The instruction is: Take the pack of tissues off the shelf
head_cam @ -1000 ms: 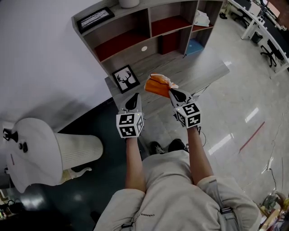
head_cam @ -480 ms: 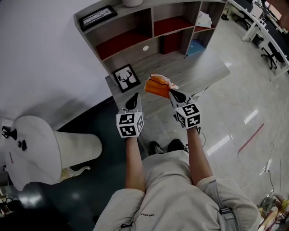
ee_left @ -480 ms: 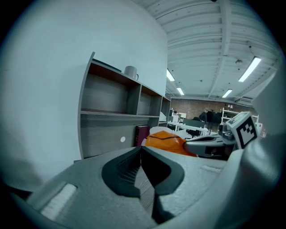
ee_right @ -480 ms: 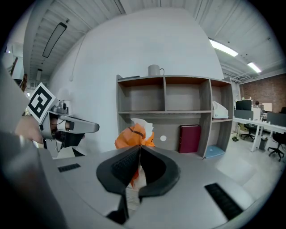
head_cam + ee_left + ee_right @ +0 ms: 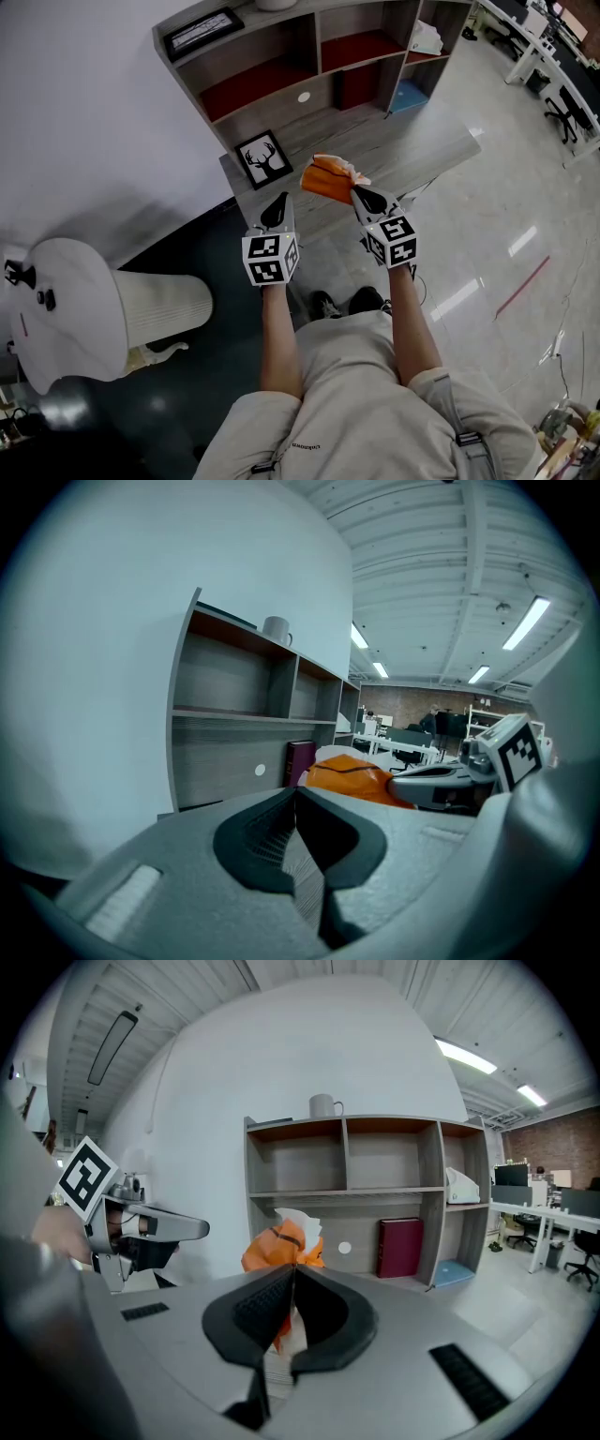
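No word or number can be read here. The cubes on the left tool (image 5: 280, 201) and the right tool (image 5: 357, 193) carry only black-and-white square patterns. A dark frame (image 5: 199, 35) at the top left corner of the shelf (image 5: 314, 42) shows print too small to read. So does a tiny line on the person's shorts (image 5: 305, 447).

Light: bright, even, from ceiling strip lights (image 5: 525, 621). Glare: white streaks on the glossy floor (image 5: 520, 239). Shadow: soft grey patch low on the white wall (image 5: 84, 112). The 2 gripper views: fisheye bowing, black corners, foreground soft.
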A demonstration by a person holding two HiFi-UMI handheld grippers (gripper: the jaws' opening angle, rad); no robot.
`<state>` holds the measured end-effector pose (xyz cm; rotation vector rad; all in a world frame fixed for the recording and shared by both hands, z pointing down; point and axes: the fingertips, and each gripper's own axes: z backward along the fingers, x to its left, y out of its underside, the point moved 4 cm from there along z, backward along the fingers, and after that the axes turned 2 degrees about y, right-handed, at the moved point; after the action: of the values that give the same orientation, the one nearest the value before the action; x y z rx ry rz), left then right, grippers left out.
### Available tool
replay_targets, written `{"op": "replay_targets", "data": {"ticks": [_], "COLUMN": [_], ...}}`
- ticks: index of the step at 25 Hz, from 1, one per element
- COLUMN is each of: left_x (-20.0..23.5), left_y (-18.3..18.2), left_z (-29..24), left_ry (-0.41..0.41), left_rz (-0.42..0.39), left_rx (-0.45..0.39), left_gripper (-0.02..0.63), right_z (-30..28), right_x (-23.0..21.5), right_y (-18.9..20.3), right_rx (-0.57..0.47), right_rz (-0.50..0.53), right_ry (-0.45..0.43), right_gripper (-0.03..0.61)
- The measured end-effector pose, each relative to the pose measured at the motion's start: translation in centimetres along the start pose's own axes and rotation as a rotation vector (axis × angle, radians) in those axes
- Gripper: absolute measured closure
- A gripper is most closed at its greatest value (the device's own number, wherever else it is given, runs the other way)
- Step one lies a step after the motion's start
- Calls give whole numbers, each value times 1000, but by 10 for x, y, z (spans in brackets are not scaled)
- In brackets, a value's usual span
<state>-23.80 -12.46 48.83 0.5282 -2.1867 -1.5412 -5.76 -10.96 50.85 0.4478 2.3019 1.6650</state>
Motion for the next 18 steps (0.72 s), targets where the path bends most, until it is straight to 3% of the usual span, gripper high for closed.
{"op": "replay_targets", "data": {"ticks": [18], "left_x": [6], "left_y": [11], "left_z": [-2], "left_ry": [-11], "left_rz": [7], "left_rx": [35], "left_gripper": [604], "right_z": [-12], "right_x": [7], "right_y": [3], "right_rx": [11], "right_rz": [17], "right_ry": [-26], "right_gripper": [560]}}
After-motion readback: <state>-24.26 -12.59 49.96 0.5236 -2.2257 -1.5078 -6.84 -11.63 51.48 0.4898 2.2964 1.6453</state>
